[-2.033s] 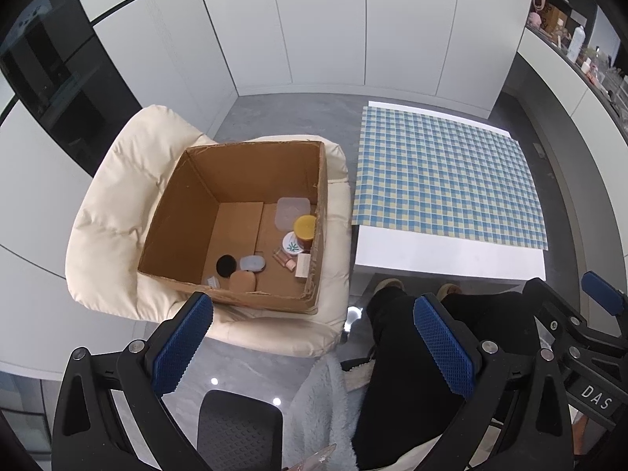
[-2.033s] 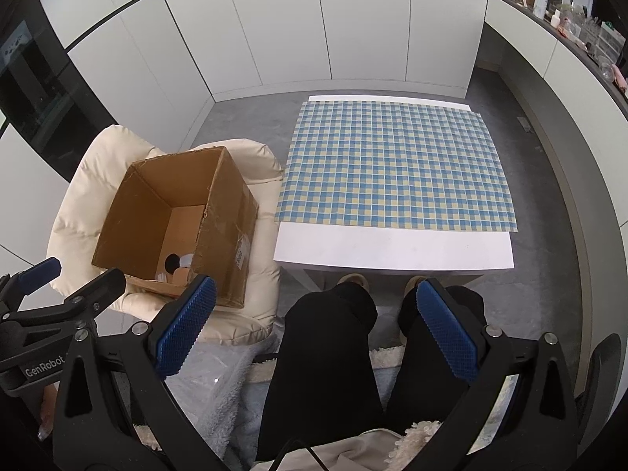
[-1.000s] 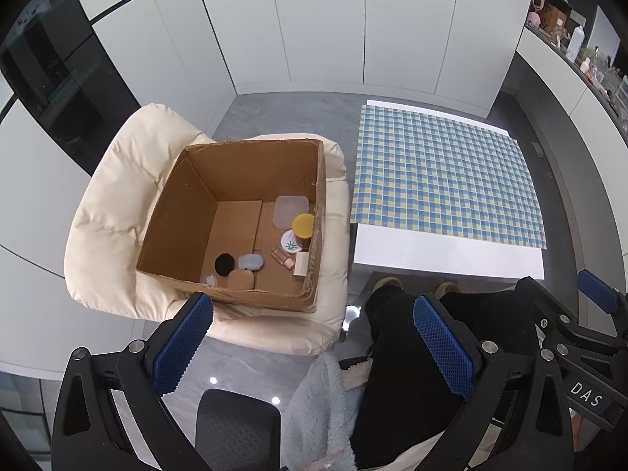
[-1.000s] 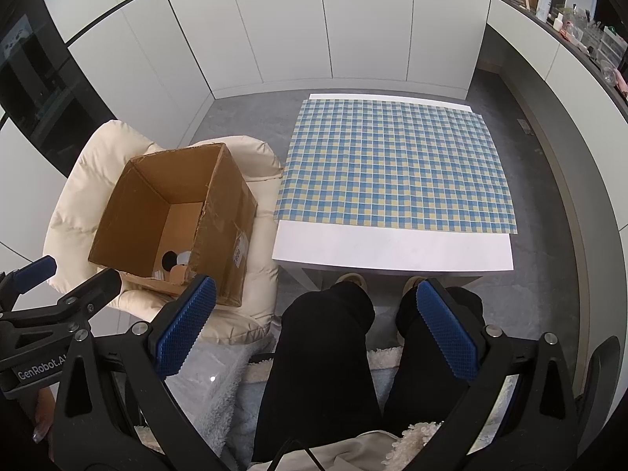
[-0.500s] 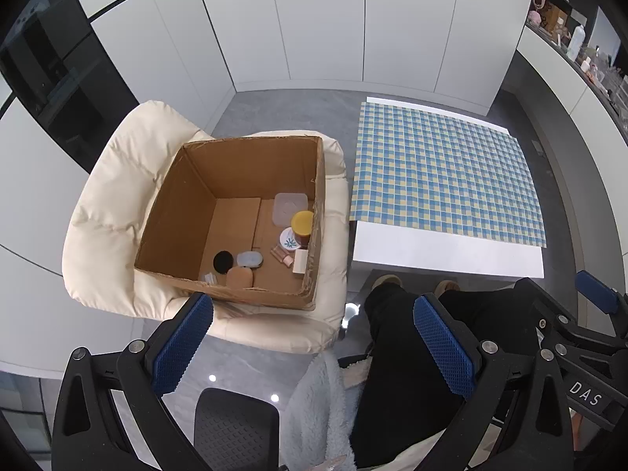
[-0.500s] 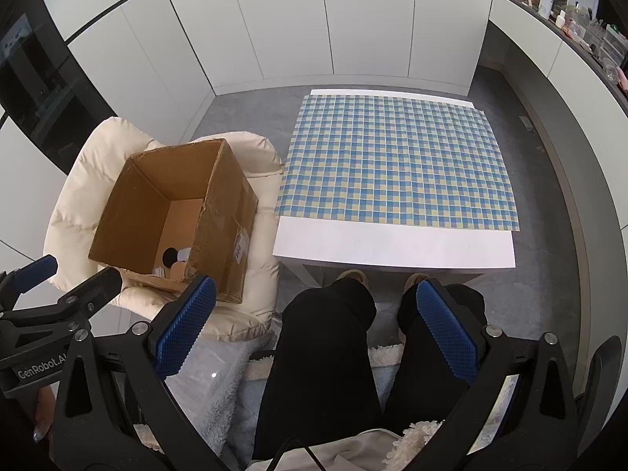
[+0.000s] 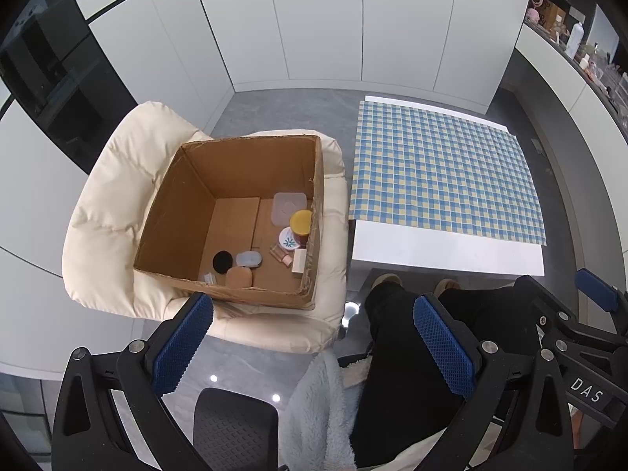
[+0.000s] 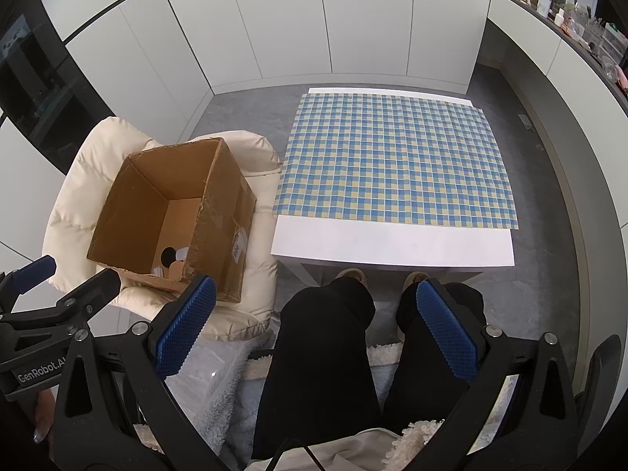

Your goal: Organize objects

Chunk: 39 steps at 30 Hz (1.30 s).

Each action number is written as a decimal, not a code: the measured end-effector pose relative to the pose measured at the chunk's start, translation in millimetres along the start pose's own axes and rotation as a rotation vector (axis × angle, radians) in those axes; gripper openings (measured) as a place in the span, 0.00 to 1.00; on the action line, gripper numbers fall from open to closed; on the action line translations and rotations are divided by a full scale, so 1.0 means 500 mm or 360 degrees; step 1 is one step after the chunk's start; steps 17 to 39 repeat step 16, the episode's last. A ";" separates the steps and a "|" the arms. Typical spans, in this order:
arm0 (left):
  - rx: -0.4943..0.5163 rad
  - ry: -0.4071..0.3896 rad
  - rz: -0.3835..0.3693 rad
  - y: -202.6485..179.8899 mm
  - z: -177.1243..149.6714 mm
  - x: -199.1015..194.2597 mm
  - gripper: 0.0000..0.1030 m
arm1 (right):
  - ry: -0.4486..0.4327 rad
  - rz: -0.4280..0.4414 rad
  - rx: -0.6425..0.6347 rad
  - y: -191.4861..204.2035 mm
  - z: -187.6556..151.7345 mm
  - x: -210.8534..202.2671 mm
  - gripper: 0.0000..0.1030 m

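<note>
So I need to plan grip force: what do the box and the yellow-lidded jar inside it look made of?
Box: brown corrugated cardboard, matte, with worn, creased rims. Yellow-lidded jar: smooth yellow lid, probably plastic; amber-brown body, glass or plastic, cannot tell which.

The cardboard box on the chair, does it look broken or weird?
A bit. The cardboard box sits on a cream chair, not the table. Its top rim looks ragged and torn, with no flaps showing. Nothing spilled.
</note>
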State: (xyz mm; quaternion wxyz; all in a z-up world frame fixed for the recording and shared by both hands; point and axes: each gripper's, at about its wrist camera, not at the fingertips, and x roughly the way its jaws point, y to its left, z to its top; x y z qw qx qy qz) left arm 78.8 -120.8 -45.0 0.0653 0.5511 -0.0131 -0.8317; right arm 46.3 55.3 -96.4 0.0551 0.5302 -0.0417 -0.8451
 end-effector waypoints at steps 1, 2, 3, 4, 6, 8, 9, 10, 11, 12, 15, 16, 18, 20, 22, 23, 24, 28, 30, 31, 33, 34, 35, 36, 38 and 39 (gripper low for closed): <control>0.0002 0.0000 0.0002 0.000 0.000 0.000 0.99 | 0.0000 0.0000 0.0001 0.000 0.000 0.000 1.00; 0.0003 -0.0001 0.0004 -0.001 0.000 0.000 0.99 | -0.0001 0.0000 0.0000 0.000 0.000 0.000 1.00; 0.0004 -0.0001 0.0006 -0.001 0.000 0.001 0.99 | 0.0001 0.0000 -0.0001 0.000 0.000 0.001 1.00; 0.0005 -0.0002 0.0009 -0.002 -0.001 0.001 0.99 | 0.0002 -0.0001 -0.0001 0.000 0.000 0.001 1.00; 0.0007 -0.0004 0.0012 -0.002 -0.001 0.001 0.99 | 0.0003 -0.0001 0.0000 -0.001 0.000 0.001 1.00; 0.0007 -0.0002 0.0006 -0.004 -0.001 -0.001 0.99 | 0.0006 0.0001 0.0002 -0.001 -0.001 0.001 1.00; 0.0008 -0.0002 0.0002 -0.004 -0.001 -0.001 0.99 | 0.0005 -0.0001 0.0001 -0.001 -0.001 0.002 1.00; 0.0008 -0.0002 -0.0002 -0.004 -0.001 -0.001 0.99 | 0.0005 -0.0002 0.0001 -0.001 -0.001 0.002 1.00; 0.0009 -0.0001 -0.0004 -0.004 -0.001 -0.001 0.99 | 0.0004 -0.0003 0.0003 -0.001 -0.001 0.002 1.00; 0.0008 0.0000 -0.0006 -0.004 0.000 -0.001 0.99 | 0.0004 -0.0002 0.0002 -0.003 -0.001 0.002 1.00; 0.0003 0.0010 -0.0027 -0.003 0.000 0.001 0.99 | 0.0006 0.0001 0.0003 -0.003 -0.001 0.002 1.00; 0.0000 0.0016 -0.0033 -0.002 0.001 0.003 0.99 | 0.0006 0.0000 0.0004 -0.004 -0.001 0.002 1.00; 0.0000 0.0016 -0.0033 -0.002 0.001 0.003 0.99 | 0.0006 0.0000 0.0004 -0.004 -0.001 0.002 1.00; 0.0000 0.0016 -0.0033 -0.002 0.001 0.003 0.99 | 0.0006 0.0000 0.0004 -0.004 -0.001 0.002 1.00; 0.0000 0.0016 -0.0033 -0.002 0.001 0.003 0.99 | 0.0006 0.0000 0.0004 -0.004 -0.001 0.002 1.00; 0.0000 0.0016 -0.0033 -0.002 0.001 0.003 0.99 | 0.0006 0.0000 0.0004 -0.004 -0.001 0.002 1.00; 0.0000 0.0016 -0.0033 -0.002 0.001 0.003 0.99 | 0.0006 0.0000 0.0004 -0.004 -0.001 0.002 1.00; 0.0000 0.0016 -0.0033 -0.002 0.001 0.003 0.99 | 0.0006 0.0000 0.0004 -0.004 -0.001 0.002 1.00; 0.0000 0.0016 -0.0033 -0.002 0.001 0.003 0.99 | 0.0006 0.0000 0.0004 -0.004 -0.001 0.002 1.00; 0.0000 0.0016 -0.0033 -0.002 0.001 0.003 0.99 | 0.0006 0.0000 0.0004 -0.004 -0.001 0.002 1.00; 0.0000 0.0016 -0.0033 -0.002 0.001 0.003 0.99 | 0.0006 0.0000 0.0004 -0.004 -0.001 0.002 1.00; 0.0000 0.0016 -0.0033 -0.002 0.001 0.003 0.99 | 0.0006 0.0000 0.0004 -0.004 -0.001 0.002 1.00; 0.0000 0.0016 -0.0033 -0.002 0.001 0.003 0.99 | 0.0006 0.0000 0.0004 -0.004 -0.001 0.002 1.00; 0.0000 0.0016 -0.0033 -0.002 0.001 0.003 0.99 | 0.0006 0.0000 0.0004 -0.004 -0.001 0.002 1.00; 0.0000 0.0016 -0.0033 -0.002 0.001 0.003 0.99 | 0.0006 0.0000 0.0004 -0.004 -0.001 0.002 1.00; 0.0000 0.0016 -0.0033 -0.002 0.001 0.003 0.99 | 0.0006 0.0000 0.0004 -0.004 -0.001 0.002 1.00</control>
